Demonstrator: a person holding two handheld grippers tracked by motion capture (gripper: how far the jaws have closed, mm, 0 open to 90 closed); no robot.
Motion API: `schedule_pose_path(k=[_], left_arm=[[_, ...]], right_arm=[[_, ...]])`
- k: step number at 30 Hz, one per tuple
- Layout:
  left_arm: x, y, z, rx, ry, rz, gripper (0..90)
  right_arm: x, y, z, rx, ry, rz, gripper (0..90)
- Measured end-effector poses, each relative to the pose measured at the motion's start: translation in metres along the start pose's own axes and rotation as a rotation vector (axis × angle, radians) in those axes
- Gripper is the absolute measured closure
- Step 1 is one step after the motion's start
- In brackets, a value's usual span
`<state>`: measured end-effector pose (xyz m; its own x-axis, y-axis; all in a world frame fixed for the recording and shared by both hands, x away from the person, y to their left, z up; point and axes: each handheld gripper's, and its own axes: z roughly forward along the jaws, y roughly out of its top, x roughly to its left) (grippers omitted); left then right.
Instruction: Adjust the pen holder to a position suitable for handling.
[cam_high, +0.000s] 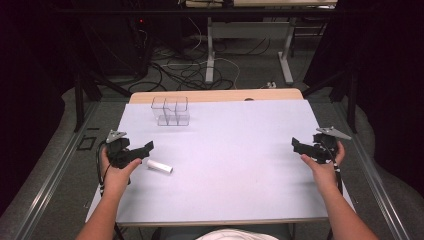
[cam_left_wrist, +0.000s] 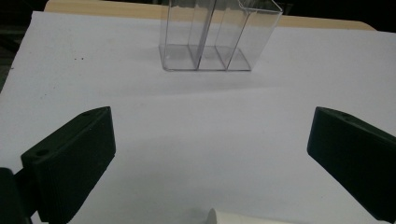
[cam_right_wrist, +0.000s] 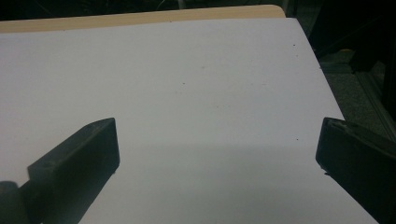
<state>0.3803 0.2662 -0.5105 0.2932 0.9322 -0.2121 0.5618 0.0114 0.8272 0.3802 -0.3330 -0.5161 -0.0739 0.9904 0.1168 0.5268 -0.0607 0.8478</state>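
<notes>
A small white cylinder (cam_high: 159, 166) lies on its side on the white table top (cam_high: 225, 150), just right of my left gripper (cam_high: 145, 150). That gripper is open and empty; in the left gripper view its jaws stand wide apart, with the end of the white cylinder (cam_left_wrist: 243, 217) at the bottom edge between them. A clear plastic organizer with compartments (cam_high: 170, 110) stands at the back left, and the same clear organizer (cam_left_wrist: 210, 37) is straight ahead of the left jaws. My right gripper (cam_high: 298, 146) hovers open near the right edge, with only bare table top (cam_right_wrist: 210, 93) ahead of its jaws.
A wooden strip (cam_high: 215, 95) runs along the table's far edge. Beyond it are cables and white desk legs (cam_high: 210, 55) on the floor. The table's right edge (cam_right_wrist: 327, 88) lies close to my right gripper.
</notes>
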Motion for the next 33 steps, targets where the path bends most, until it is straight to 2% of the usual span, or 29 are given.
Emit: schedule_pose_path(k=[4,7,10,18,23,24,25,27,28,30,33], left_arm=[[-0.002,0.003,-0.003,-0.01,-0.017,-0.037,0.9],[-0.004,0.004,-0.005,-0.019,-0.02,-0.042,1.1],[-0.008,0.007,-0.006,-0.025,-0.025,-0.026,1.2],[-0.02,0.025,-0.005,-0.047,-0.006,0.015,2.0],[-0.023,0.041,-0.003,-0.056,0.001,-0.01,3.1],[-0.024,0.049,-0.002,-0.061,0.001,-0.024,3.6],[-0.024,0.049,-0.002,-0.061,0.001,-0.024,4.3],[-0.024,0.061,-0.001,-0.068,-0.016,-0.06,5.6],[-0.024,0.061,-0.001,-0.068,-0.016,-0.06,6.5],[-0.024,0.073,0.0,-0.076,-0.023,-0.086,8.5],[-0.024,0.08,0.002,-0.085,-0.024,-0.089,9.5]], right_arm=[[0.002,0.0,0.001,0.002,0.006,0.003,0.0],[0.003,0.0,0.001,-0.006,0.011,0.004,0.0],[0.007,0.001,0.0,-0.001,0.004,0.01,0.0],[0.009,0.001,-0.003,-0.003,-0.007,0.008,0.0],[0.01,-0.001,0.0,0.01,-0.004,0.025,0.0],[0.01,-0.001,0.001,0.005,-0.003,0.024,0.0],[0.01,-0.001,0.001,0.005,-0.003,0.024,0.0],[0.009,-0.002,0.002,0.0,0.0,0.015,0.0],[0.009,-0.002,0.002,0.002,-0.001,0.017,0.0],[0.009,-0.002,0.002,0.004,-0.001,0.029,0.0],[0.01,-0.003,0.002,0.009,0.002,0.033,0.0]])
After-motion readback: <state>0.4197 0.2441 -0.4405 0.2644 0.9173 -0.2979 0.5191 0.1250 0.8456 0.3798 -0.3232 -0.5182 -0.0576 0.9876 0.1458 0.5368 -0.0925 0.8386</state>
